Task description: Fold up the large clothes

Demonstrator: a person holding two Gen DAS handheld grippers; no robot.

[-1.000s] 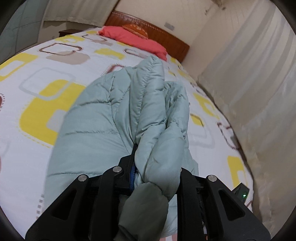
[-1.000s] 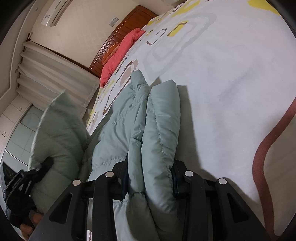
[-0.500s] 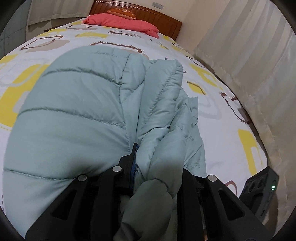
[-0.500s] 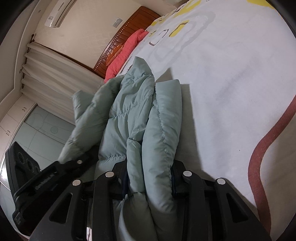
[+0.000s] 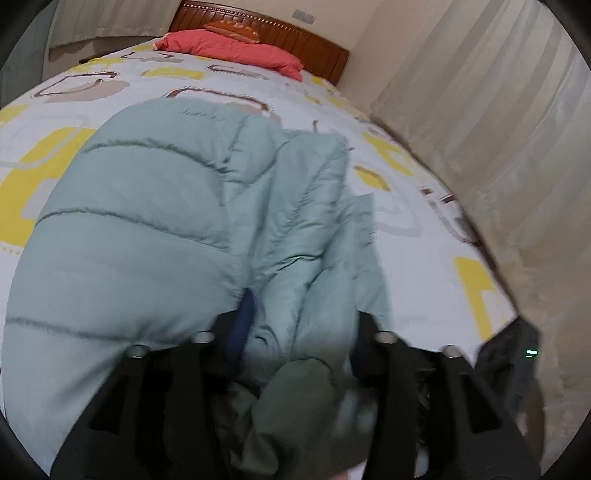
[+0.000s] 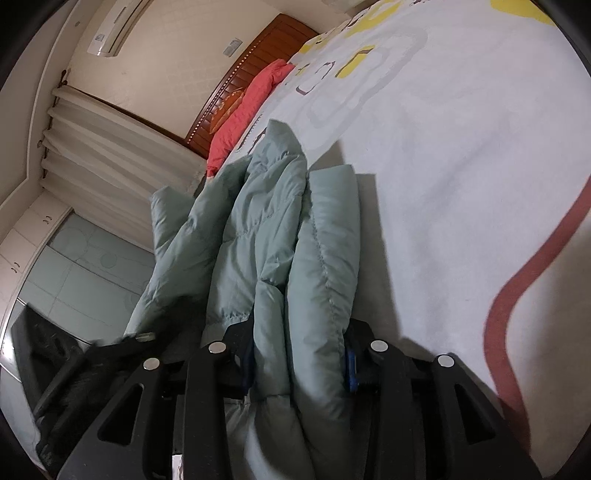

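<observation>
A pale green quilted puffer jacket (image 5: 147, 229) lies spread over the patterned bed sheet (image 5: 417, 221). My left gripper (image 5: 299, 325) is shut on a bunched fold of the jacket, low over the bed. My right gripper (image 6: 299, 354) is shut on another thick fold of the jacket (image 6: 280, 229), which runs away from it along the sheet (image 6: 443, 184). The left gripper also shows in the right wrist view (image 6: 110, 350), close on the left. The right gripper's body shows at the lower right of the left wrist view (image 5: 517, 354).
A red pillow (image 5: 236, 50) lies against the wooden headboard (image 5: 295, 33) at the far end of the bed. Pale curtains (image 5: 498, 129) hang along the bed's right side. A wall air conditioner (image 6: 114, 33) and a wardrobe (image 6: 55, 258) show in the right wrist view.
My left gripper has carried its fold of the jacket over toward the right gripper and lowered it, so the jacket's back panel now lies spread wide. The two grippers are now close together.
</observation>
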